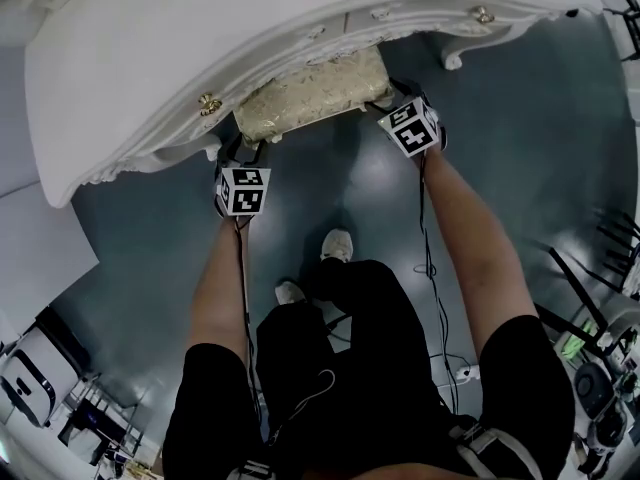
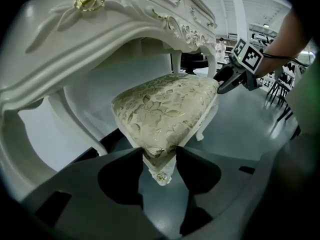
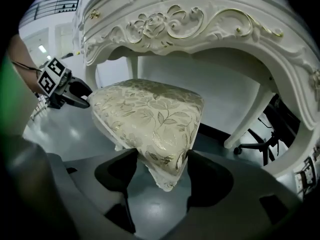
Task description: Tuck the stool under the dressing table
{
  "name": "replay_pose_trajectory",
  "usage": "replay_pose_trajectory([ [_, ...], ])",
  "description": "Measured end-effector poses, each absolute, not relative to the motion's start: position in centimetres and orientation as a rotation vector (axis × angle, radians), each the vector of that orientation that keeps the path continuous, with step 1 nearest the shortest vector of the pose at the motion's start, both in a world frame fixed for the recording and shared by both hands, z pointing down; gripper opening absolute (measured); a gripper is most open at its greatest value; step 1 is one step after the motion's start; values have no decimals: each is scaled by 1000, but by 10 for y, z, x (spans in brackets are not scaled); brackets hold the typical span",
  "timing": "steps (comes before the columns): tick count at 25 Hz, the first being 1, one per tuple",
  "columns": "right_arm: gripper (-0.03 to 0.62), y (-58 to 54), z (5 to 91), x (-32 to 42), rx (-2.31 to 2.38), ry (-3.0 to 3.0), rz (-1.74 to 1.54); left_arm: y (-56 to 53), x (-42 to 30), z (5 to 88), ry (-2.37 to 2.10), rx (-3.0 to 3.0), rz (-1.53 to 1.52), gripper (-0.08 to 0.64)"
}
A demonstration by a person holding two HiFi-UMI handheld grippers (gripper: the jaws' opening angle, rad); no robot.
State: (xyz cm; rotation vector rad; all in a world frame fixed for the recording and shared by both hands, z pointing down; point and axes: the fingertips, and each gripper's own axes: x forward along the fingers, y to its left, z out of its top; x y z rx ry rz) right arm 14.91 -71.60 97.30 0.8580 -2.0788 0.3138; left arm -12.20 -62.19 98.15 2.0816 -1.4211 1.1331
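Observation:
The stool (image 1: 312, 93), with a cream floral cushion and white carved frame, sits partly under the white dressing table (image 1: 200, 38), its near edge still showing. My left gripper (image 1: 243, 155) is shut on the stool's near left corner, and the left gripper view shows that corner (image 2: 159, 159) pinched between the dark pads. My right gripper (image 1: 397, 105) is shut on the near right corner (image 3: 161, 164). Each gripper view also catches the other gripper at the far corner of the cushion (image 2: 165, 109), the right gripper (image 2: 225, 81) and the left gripper (image 3: 80, 98). The stool's legs are mostly hidden.
The table's curved apron with gold trim (image 3: 200, 24) arches just over the seat. One table leg (image 3: 250, 119) stands right of the stool, with an office chair base (image 3: 257, 146) behind it. My feet (image 1: 337, 245) are on the grey floor. Stands and gear (image 1: 600, 368) crowd the right.

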Motion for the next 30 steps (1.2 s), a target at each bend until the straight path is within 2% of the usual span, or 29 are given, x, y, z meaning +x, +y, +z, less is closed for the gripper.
replay_pose_trajectory([
  [2,325,-722,973,147,923,-2064,324,-625,-125,980,-1433,2106,1162,213],
  [6,308,-727,970,149,1029,-2067,407,-619,-128,967,-1472,2153,1181,117],
  [8,296,-722,960,152,1072,-2109,440,-612,-125,956,-1476,2174,1140,109],
  [12,195,-693,920,143,1139,-2202,435,-590,-115,932,-1451,2183,1070,110],
  [15,84,-661,867,129,1232,-2272,379,-566,-110,899,-1465,2169,972,108],
  [17,18,-639,826,117,1282,-2321,323,-556,-109,865,-1515,2188,901,73],
  [21,17,-573,749,83,1312,-2392,283,-521,-107,792,-1540,2213,763,29],
  [30,17,-395,529,35,1435,-2502,280,-363,-131,562,-1569,2251,550,23],
])
